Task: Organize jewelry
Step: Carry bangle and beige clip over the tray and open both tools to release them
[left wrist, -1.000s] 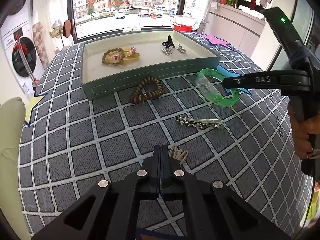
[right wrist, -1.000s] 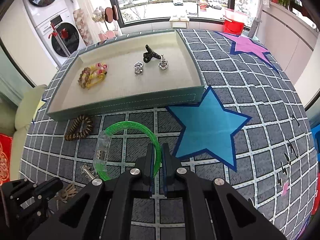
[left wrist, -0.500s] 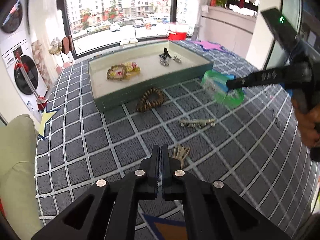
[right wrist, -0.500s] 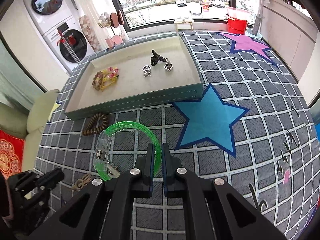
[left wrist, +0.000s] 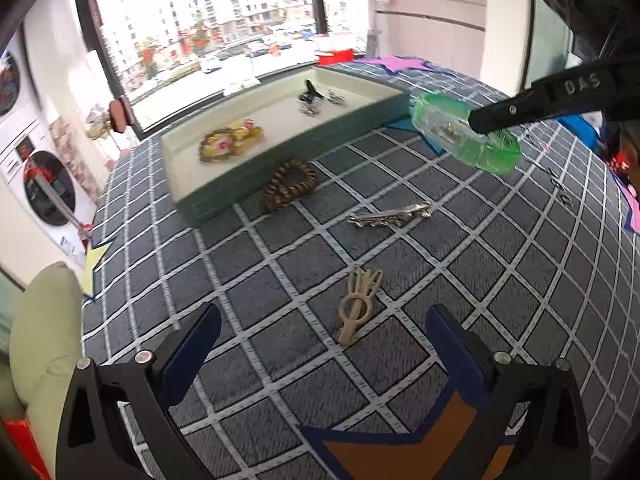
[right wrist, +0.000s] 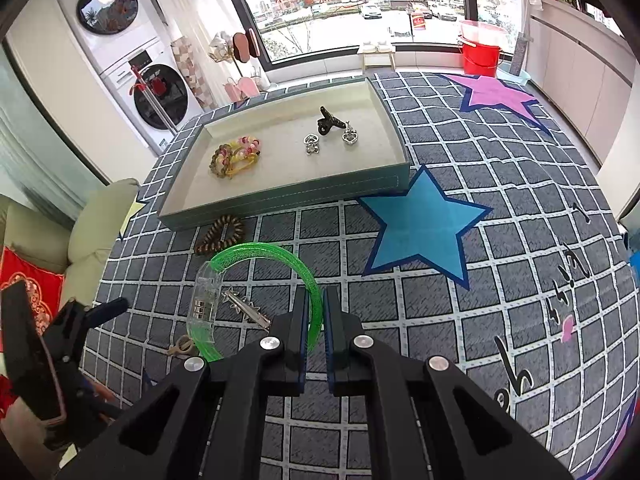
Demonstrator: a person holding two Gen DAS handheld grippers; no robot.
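My right gripper (right wrist: 315, 300) is shut on a green plastic bangle (right wrist: 256, 256) and holds it above the mat; the bangle (left wrist: 464, 136) and the right gripper (left wrist: 476, 122) also show in the left wrist view. My left gripper (left wrist: 320, 324) is open and empty, just short of a beige hair clip (left wrist: 358, 304). A silver hair clip (left wrist: 390, 214) and a brown bead bracelet (left wrist: 290, 184) lie on the mat in front of the green tray (right wrist: 288, 196). The tray holds a yellow-pink bead bracelet (right wrist: 234, 156), a black clip (right wrist: 328, 120) and two silver charms.
A grey checked mat with a blue star (right wrist: 420, 220) and a pink star (right wrist: 496, 92) covers the table. A pale green cushion (left wrist: 44, 332) lies at the left edge. Washing machines (right wrist: 132, 64) and a window stand beyond the table.
My left gripper has opened and pulled back, so the beige hair clip now lies in full view ahead. My right gripper has lifted the bangle higher.
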